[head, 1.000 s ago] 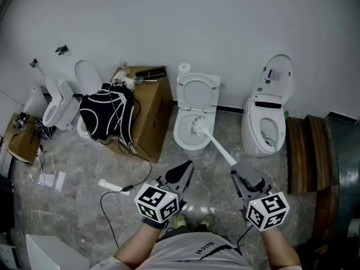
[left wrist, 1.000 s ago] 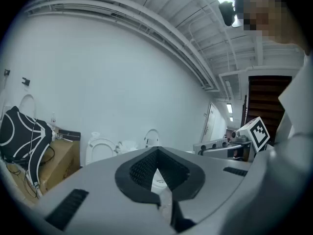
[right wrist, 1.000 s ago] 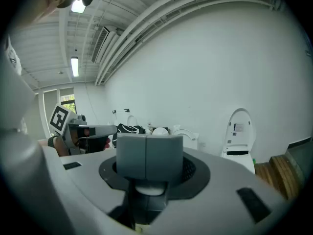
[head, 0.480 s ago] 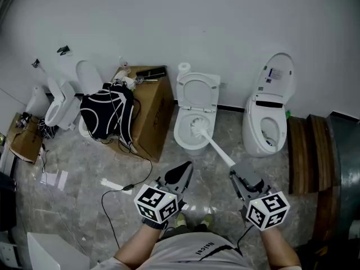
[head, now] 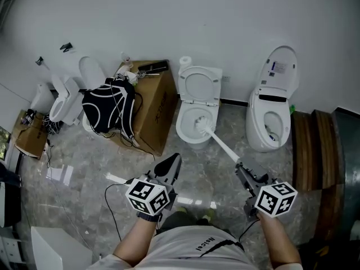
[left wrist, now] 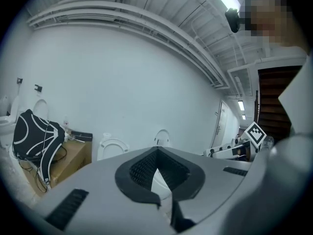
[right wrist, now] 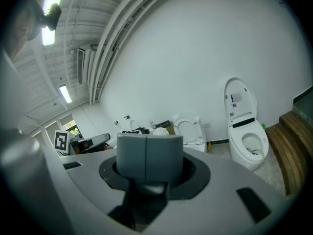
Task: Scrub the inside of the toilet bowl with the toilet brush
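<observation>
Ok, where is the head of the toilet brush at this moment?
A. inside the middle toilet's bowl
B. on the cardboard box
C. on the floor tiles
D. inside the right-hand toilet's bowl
A: the brush head sits in the bowl of the middle toilet, its handle running back to the right gripper.

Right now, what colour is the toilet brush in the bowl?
The toilet brush is white, head and handle; the head view shows it best.
</observation>
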Tool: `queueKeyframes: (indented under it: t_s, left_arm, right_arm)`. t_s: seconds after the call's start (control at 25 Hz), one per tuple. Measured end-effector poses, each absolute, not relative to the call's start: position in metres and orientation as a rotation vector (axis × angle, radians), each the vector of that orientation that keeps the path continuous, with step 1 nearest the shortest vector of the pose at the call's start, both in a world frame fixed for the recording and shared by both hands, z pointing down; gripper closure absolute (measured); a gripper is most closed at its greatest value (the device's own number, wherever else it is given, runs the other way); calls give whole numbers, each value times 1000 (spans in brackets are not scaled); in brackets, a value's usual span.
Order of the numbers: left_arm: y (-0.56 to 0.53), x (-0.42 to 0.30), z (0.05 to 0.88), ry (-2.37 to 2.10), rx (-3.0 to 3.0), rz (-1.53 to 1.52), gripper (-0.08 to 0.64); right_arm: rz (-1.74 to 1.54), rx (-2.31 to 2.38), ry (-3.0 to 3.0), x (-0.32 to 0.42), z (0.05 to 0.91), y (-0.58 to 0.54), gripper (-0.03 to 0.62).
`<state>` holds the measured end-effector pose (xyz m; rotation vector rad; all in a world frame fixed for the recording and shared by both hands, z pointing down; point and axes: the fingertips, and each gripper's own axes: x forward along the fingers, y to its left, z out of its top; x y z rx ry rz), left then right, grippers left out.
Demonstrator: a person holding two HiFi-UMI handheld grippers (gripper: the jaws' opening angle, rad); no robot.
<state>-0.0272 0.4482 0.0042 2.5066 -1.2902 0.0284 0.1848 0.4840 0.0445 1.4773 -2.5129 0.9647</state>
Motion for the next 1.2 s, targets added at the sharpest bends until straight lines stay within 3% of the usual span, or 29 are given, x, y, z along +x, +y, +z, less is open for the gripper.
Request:
queueKeyframes:
  t_s: [0.56, 1.2]
  left_arm:
    - [399, -29, 17, -1324, 2481, 41, 552]
    - [193, -75, 68, -1177, 2544, 97, 552]
  right_arm:
    - [1039, 1468, -2430, 194, 76, 443, 433]
    - [1161, 1521, -2237, 128, 131, 273, 433]
